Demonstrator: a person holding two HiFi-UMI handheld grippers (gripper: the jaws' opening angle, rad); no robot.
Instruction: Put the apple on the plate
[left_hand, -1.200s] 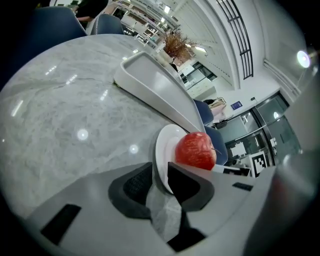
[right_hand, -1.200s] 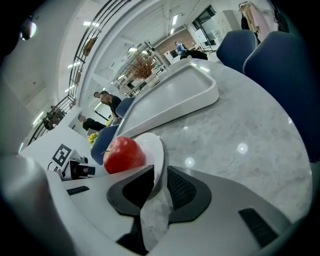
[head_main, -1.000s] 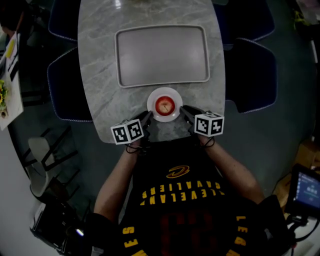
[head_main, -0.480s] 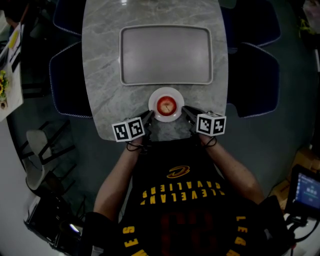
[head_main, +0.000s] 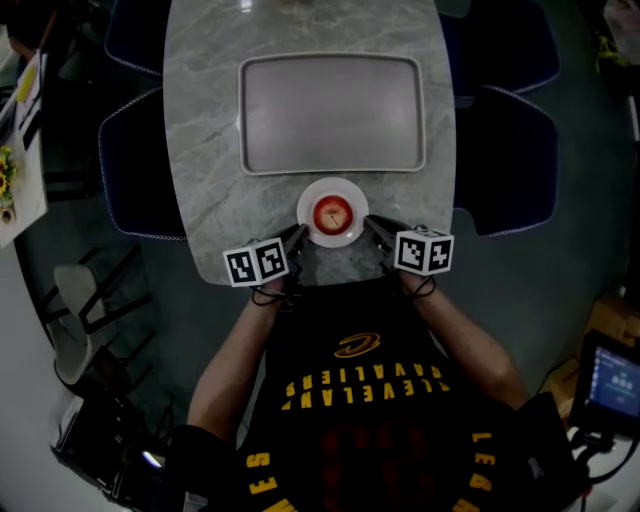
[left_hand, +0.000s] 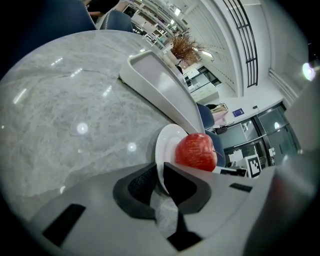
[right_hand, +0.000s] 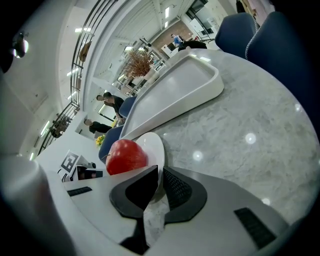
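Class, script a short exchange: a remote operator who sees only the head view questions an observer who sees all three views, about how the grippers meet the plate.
Operator: From above, the left gripper and right gripper flank the plate. Is the left one gripping it?
Observer: Yes. In the left gripper view its jaws are closed on the plate's rim.
Operator: And the right one?
Observer: The same. The right gripper view shows the plate's rim pinched between its jaws, with the apple sitting just past them.
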